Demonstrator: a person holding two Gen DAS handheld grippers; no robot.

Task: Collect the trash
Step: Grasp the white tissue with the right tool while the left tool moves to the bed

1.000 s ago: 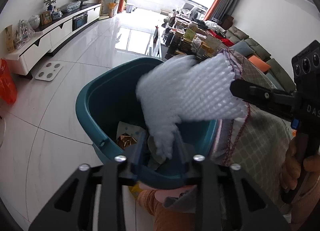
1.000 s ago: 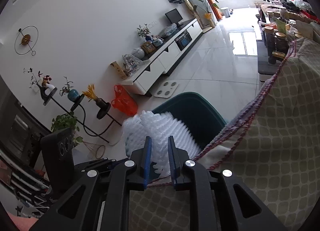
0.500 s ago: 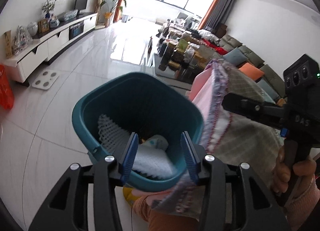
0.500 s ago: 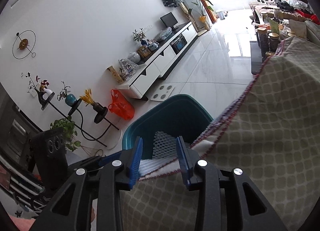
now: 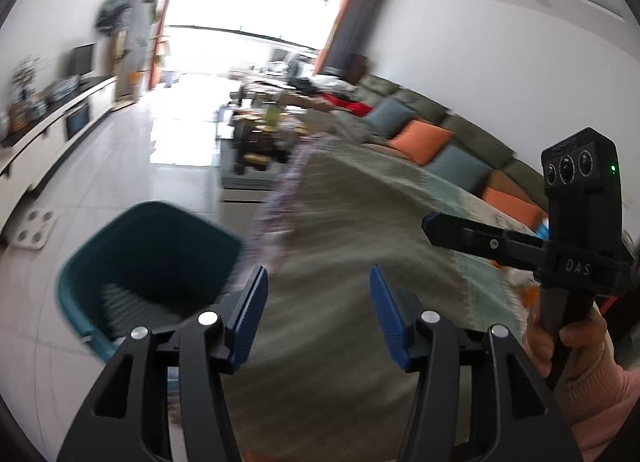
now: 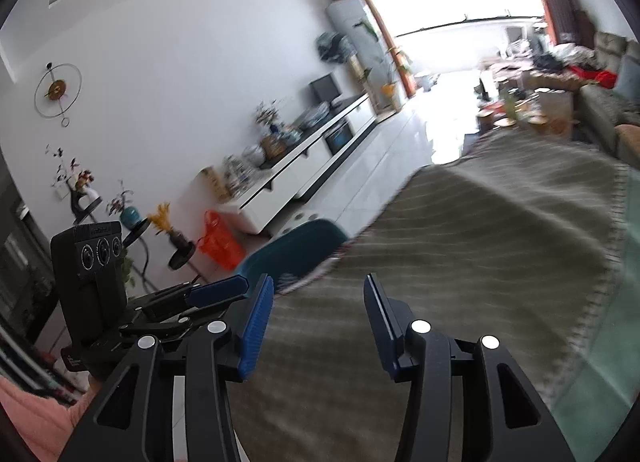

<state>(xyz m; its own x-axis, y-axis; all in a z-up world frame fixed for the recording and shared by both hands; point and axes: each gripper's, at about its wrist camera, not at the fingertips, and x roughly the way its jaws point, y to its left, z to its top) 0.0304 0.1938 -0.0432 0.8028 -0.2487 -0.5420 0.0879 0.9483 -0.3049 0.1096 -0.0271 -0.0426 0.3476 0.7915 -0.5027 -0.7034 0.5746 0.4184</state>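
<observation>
A teal trash bin (image 5: 120,258) stands on the white floor beside the cloth-covered table (image 5: 360,221). White foam netting (image 5: 132,306) lies inside the bin. My left gripper (image 5: 318,294) hovers over the table's near edge, to the right of the bin; its jaws are opening and hold nothing. In the right wrist view my right gripper (image 6: 318,302) is above the checked tablecloth (image 6: 480,242), jaws opening, nothing between them. The bin (image 6: 288,250) peeks out past the cloth's edge there. Both views are motion-blurred.
A long white TV cabinet (image 6: 320,165) lines the left wall, an orange plastic bag (image 6: 218,240) at its near end. A white scale (image 5: 34,227) lies on the floor. A sofa with orange and blue cushions (image 5: 424,137) runs along the right wall.
Both grippers let go of the white foam netting, which dropped into the bin. Both then opened wider and swung right, away from the bin and over the tablecloth.
</observation>
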